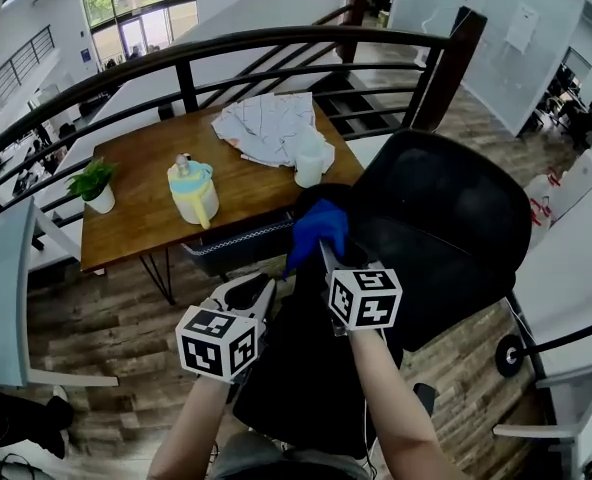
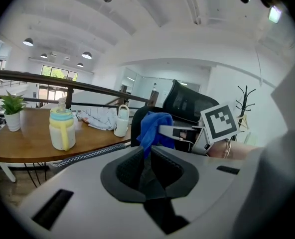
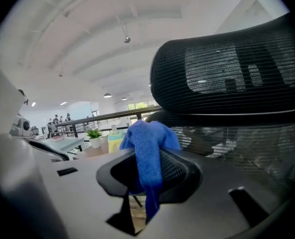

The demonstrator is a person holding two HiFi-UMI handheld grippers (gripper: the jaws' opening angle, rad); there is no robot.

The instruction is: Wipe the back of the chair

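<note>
In front of the table (image 1: pixel 146 208), our right gripper (image 1: pixel 323 253) pinches a blue cloth (image 1: pixel 316 230) at the nine o'clock edge of the chair (image 1: pixel 446 228) back. Our left gripper (image 1: pixel 253 291), jaws closed on nothing, hangs at the cloth's seven o'clock.

We see bright, even daylight from windows (image 1: pixel 136 8); gripper views bulge fisheye, with dark corners and soft focus.
</note>
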